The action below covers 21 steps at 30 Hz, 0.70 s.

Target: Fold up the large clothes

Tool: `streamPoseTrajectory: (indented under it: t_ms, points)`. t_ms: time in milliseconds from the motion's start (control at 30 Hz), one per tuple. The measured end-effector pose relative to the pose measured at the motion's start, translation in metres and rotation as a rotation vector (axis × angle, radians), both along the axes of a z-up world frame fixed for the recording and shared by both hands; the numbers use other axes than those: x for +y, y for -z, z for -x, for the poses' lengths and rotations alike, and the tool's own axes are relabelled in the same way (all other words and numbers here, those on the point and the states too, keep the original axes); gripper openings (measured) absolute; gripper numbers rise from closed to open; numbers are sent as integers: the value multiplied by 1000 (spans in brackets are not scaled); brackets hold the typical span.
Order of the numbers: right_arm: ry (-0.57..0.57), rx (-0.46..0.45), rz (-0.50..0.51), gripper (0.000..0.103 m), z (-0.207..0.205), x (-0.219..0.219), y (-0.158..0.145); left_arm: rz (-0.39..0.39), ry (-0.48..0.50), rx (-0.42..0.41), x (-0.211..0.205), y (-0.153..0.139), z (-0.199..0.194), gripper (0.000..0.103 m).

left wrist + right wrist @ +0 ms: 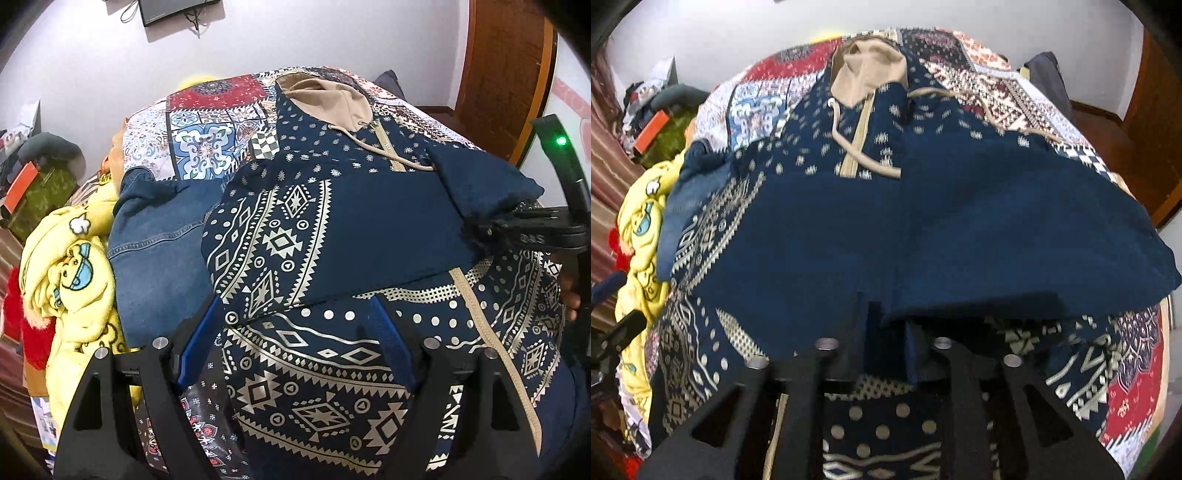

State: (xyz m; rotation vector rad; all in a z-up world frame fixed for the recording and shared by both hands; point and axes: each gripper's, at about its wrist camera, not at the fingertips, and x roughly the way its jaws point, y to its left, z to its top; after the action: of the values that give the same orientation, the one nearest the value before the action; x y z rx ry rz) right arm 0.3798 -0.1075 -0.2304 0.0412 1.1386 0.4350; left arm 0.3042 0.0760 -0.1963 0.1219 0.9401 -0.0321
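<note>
A navy patterned hoodie (314, 229) lies on a bed's patchwork cover (207, 125), tan hood at twelve o'clock. The left tongs (291, 339) hover open, empty, above its hem. The right tongs (886, 332) (partly parted) straddle a folded sleeve's edge (923, 236); grip unclear.

Both wrist cams close over hoodie (332, 221)

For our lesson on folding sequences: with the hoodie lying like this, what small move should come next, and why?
Probably draw the right gripper back off the sleeve: that sleeve already lies across the chest of the hoodie, and the jaws look parted, so nothing seems gripped.
</note>
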Motion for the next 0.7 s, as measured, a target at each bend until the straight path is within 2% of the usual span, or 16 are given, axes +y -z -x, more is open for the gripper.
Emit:
streamPoseTrajectory:
  t_ms: [33, 67, 167, 300, 433, 533, 700]
  points:
    - [-9, 18, -20, 43, 2, -2, -2, 2, 1, -1, -2, -1, -1, 80]
    - [-15, 23, -43, 44, 7, -7, -7, 5, 5, -2, -5, -3, -3, 80]
    - [-12, 0, -52, 45, 17, -19, -19, 13, 28, -22, -21, -13, -10, 80]
    - [38, -77, -69, 46, 34, -55, -41, 14, 100, -56, -59, -34, -24, 80]
    - [144, -178, -19, 52, 46, -106, -63, 8, 209, -81, -113, -52, -41, 81]
    - [224, -214, 8, 55, 53, -147, -71, -8, 301, -85, -161, -57, -56, 82]
    - [345, -240, 42, 60, 63, -200, -68, -51, 452, -23, -250, -36, -86, 82]
